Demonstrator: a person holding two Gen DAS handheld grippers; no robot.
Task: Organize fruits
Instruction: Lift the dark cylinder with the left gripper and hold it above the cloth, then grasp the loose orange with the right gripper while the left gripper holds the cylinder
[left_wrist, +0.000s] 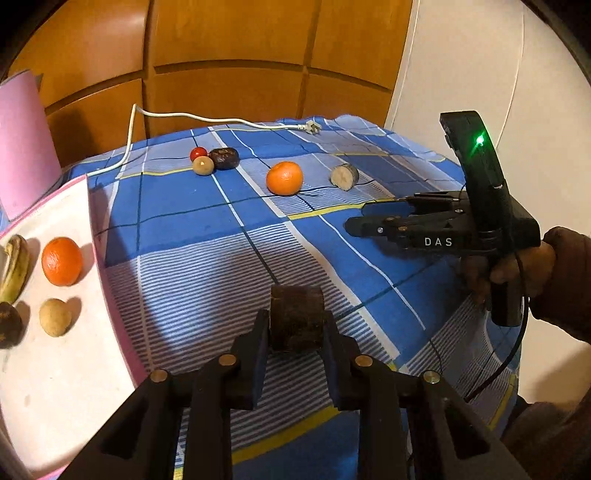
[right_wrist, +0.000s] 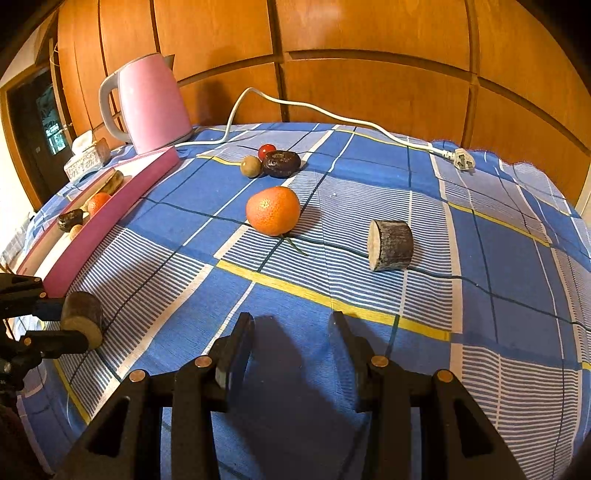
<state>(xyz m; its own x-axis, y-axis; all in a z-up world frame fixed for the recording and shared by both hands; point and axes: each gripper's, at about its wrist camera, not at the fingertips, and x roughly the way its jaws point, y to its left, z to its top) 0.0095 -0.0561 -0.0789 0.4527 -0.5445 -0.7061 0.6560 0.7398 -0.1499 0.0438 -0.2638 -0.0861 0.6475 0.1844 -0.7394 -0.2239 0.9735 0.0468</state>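
Note:
My left gripper (left_wrist: 295, 326) is shut on a dark-skinned banana chunk (left_wrist: 297, 317), just above the checked cloth beside the tray; the same chunk (right_wrist: 81, 317) shows at the left edge of the right wrist view. My right gripper (right_wrist: 291, 326) stands open over bare cloth, nothing between its fingers. Ahead of it lie an orange (right_wrist: 273, 210) and a second banana chunk (right_wrist: 391, 245). Farther back sit a red tomato (right_wrist: 266, 150), a tan round fruit (right_wrist: 250, 166) and a dark fruit (right_wrist: 281, 163). The pink-rimmed white tray (left_wrist: 55, 387) holds a banana (left_wrist: 14, 269), an orange (left_wrist: 61, 261), a tan fruit (left_wrist: 54, 317) and a dark fruit (left_wrist: 9, 325).
A pink kettle (right_wrist: 151, 103) stands behind the tray, its white cord ending in a plug (right_wrist: 461, 159) on the cloth. A tissue box (right_wrist: 86, 160) sits at the far left. Wooden panels close the back. A hand (left_wrist: 517, 269) holds the right gripper.

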